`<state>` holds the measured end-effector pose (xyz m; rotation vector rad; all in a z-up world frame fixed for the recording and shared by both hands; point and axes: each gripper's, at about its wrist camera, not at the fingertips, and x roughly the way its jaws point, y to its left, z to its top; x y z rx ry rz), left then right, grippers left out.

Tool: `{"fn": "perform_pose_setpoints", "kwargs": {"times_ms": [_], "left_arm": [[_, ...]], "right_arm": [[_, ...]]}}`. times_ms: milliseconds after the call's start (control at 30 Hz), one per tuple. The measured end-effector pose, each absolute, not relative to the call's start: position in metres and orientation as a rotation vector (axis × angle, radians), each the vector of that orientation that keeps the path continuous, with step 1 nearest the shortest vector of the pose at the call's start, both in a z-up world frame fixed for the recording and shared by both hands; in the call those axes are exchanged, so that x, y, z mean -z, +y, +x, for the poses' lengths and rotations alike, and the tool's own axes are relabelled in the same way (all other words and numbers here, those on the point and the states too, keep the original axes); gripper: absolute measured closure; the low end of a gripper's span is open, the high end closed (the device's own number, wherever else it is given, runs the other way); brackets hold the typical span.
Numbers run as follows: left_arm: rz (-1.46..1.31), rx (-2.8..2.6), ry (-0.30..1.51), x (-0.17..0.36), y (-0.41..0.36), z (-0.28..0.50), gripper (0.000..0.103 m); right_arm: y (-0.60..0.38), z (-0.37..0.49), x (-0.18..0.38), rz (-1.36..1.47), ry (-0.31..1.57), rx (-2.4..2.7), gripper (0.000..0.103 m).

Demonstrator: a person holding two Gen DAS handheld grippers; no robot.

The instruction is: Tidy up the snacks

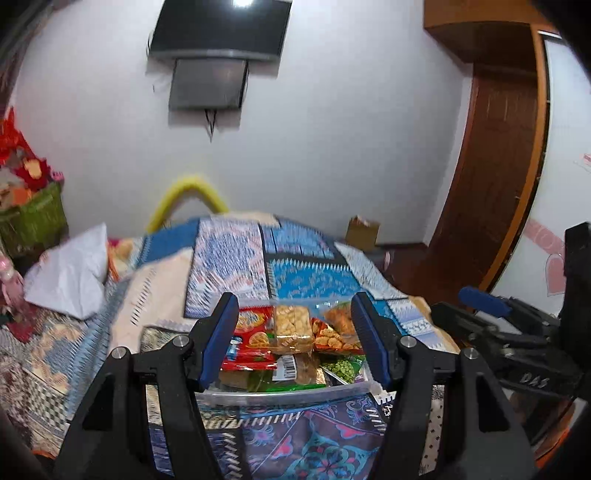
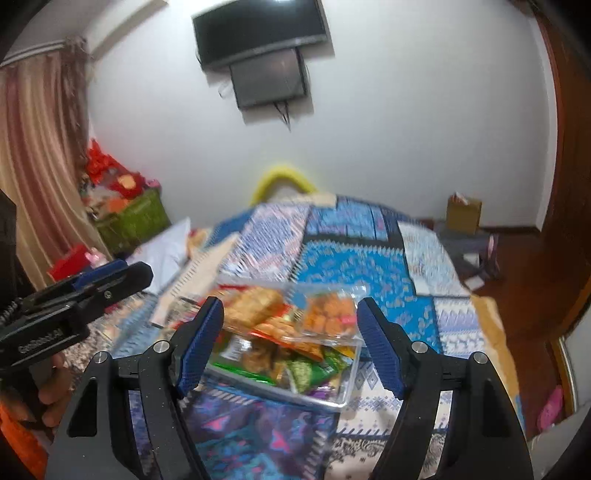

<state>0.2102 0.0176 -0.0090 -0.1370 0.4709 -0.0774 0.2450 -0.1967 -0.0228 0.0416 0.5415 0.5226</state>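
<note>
A clear plastic container (image 1: pixel 280 397) full of snack packets sits on a patterned bedspread. It holds a red biscuit packet (image 1: pixel 249 339), a clear pack of golden bars (image 1: pixel 291 326), an orange snack bag (image 1: pixel 334 338) and a green pea packet (image 1: pixel 341 369). My left gripper (image 1: pixel 293 339) is open and empty, raised just in front of the container. The right wrist view shows the same container (image 2: pixel 345 391) with its packets (image 2: pixel 291 332). My right gripper (image 2: pixel 290 345) is open and empty above its near side. Each gripper shows at the other view's edge.
The patchwork bedspread (image 1: pixel 306 280) covers the bed. A white pillow (image 1: pixel 70 273) lies at the left. A green basket (image 2: pixel 133 218) of red items stands by the curtain. A cardboard box (image 2: pixel 463 214) sits on the floor by a brown door (image 1: pixel 491 177). A TV (image 2: pixel 258 31) hangs on the wall.
</note>
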Motion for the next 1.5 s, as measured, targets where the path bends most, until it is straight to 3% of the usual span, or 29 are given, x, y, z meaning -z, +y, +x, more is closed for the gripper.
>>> {"fn": "perform_pose_setpoints", "kwargs": {"times_ms": [167, 367, 1500], "left_arm": [[-0.119, 0.072, 0.388, -0.015, 0.018, 0.159, 0.021], [-0.091, 0.051, 0.323, -0.029, 0.019, 0.120, 0.006], [-0.064, 0.054, 0.317, -0.019, 0.018, 0.092, 0.003]], "right_arm": [[-0.204, 0.200, -0.006, 0.059, 0.436, -0.532, 0.017], [-0.210, 0.166, -0.019, 0.070, 0.361, -0.514, 0.001], [-0.211, 0.137, -0.009, 0.035, 0.373, -0.493, 0.000]]}}
